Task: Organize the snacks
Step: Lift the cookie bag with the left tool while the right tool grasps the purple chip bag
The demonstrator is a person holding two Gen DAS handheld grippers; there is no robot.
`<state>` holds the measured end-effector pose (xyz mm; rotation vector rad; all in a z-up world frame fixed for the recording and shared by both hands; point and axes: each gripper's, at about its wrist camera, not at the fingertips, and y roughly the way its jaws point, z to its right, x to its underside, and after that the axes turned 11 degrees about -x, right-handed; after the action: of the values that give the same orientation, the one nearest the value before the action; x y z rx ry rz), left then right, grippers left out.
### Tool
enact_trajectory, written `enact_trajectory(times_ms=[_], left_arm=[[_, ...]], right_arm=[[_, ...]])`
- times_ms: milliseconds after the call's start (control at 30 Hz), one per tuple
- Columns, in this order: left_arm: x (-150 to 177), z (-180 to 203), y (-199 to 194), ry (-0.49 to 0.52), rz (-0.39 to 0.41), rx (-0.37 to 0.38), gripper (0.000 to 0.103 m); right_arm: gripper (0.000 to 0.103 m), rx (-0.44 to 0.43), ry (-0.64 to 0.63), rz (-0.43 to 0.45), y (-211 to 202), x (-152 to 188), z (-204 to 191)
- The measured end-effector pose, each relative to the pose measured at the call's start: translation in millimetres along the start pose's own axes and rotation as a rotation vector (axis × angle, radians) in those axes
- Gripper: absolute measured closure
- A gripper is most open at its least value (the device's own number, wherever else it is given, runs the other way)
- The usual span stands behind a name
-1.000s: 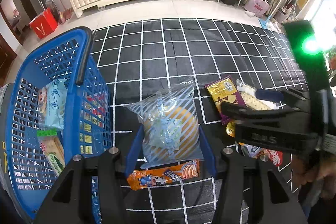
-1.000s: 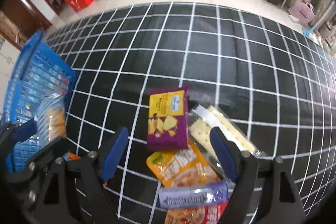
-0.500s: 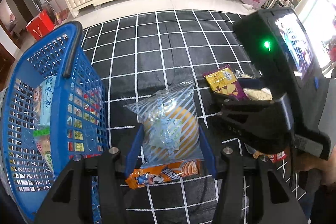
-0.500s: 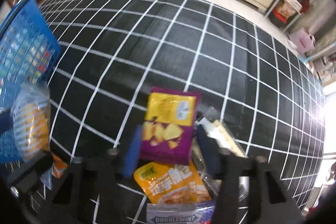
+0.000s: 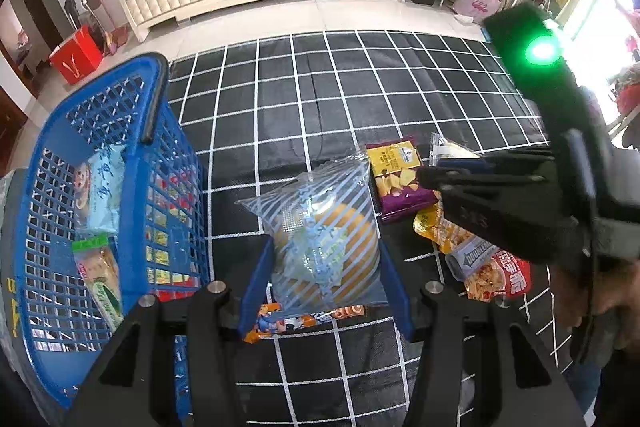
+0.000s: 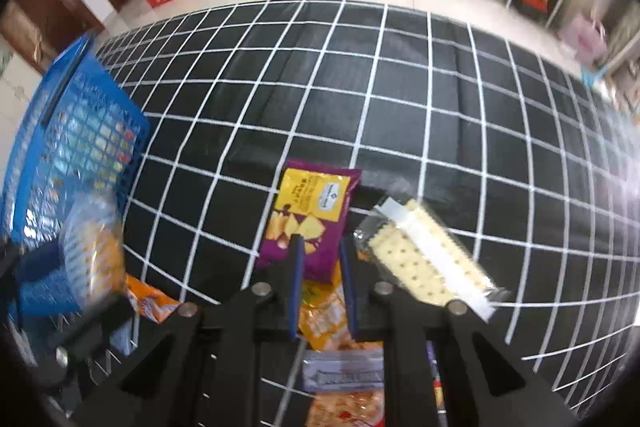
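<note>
Left wrist view, 9 o'clock: blue basket (image 5: 172, 187), tall mesh walls, handle lying along the near rim. Inside, a pale blue packet (image 5: 102, 187) and a green-labelled packet (image 5: 102, 275), with red and yellow wrappers showing through the mesh.

Centre, 6 o'clock: left gripper (image 5: 324, 267) pinching a striped clear bag (image 5: 320, 223) by its lower half, both blue pads pressed into the sides and a round orange bun visible within. Held above the black grid mat (image 5: 360, 87), just right of the basket wall. Under it, flat on the mat, an orange wrapper (image 5: 296, 319).

Risks here:
- Soft, air-filled bag, so likely to slide out of the pads on a quick swing.
- Possible crushing of the bun under a harder squeeze.
- Possible snag of the loose top corner on the rim or handle if carried across too low.

At 3 o'clock: loose pile of purple chip packet (image 5: 396, 179), cracker sleeve (image 5: 448, 149), yellow pouch (image 5: 440, 231), gum pack (image 5: 476, 253) and red packet (image 5: 504, 277), overlapping one another.

Right wrist view: right gripper (image 6: 320, 243) low over that pile, pads drawn close with the purple packet's near edge between them. Cannot tell whether actually clamped.

Risks here:
- Thin edge hold on a slick packet, so prone to slipping or tearing on lift.
- Yellow pouch directly beneath, easily pinched along with it or dragged.
- Cracker sleeve touching the right finger's outer side, so liable to be shoved and cracked.
- Both claws close together, with a chance of collision on a shared path toward the basket.
</note>
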<state>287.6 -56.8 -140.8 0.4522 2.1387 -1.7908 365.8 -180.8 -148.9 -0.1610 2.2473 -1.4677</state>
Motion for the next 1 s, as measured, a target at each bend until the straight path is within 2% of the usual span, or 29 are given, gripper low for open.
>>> enact_trajectory(times_ms=[33,67,133,167,400,600,667,1000], left_arm=[[-1,-1,-1,0.003,0.005,-0.008,0.053],[-1,0,-4,0.005,0.008,-0.014,0.053],[-3,-2,-5,0.004,0.011,-0.017,0.053],[-4,-3,-5,0.004,0.012,-0.018,0.053],[-7,-7,2,0.006,-0.001,-0.031,0.053],[-6,-10,2,0.007,0.007,-0.035,0.053],[-4,-10,3,0.007,0.006,-0.033,0.053],[9,-5,-11,0.015,0.035,-0.032,0.053]], right_arm=[[0.069,-0.004,0.012,-0.015,4,-3,1],[0.053,-0.007,0.019,-0.036,10,-7,1],[0.04,0.005,0.018,-0.039,16,-9,0],[0.038,0.015,0.012,-0.04,18,-10,-2],[0.036,0.088,-0.032,-0.062,41,-21,-18],[0.037,0.136,-0.097,-0.076,63,-16,-30],[0.047,0.131,-0.123,-0.055,59,-9,-31],[0.048,0.118,-0.115,0.032,9,25,-39]])
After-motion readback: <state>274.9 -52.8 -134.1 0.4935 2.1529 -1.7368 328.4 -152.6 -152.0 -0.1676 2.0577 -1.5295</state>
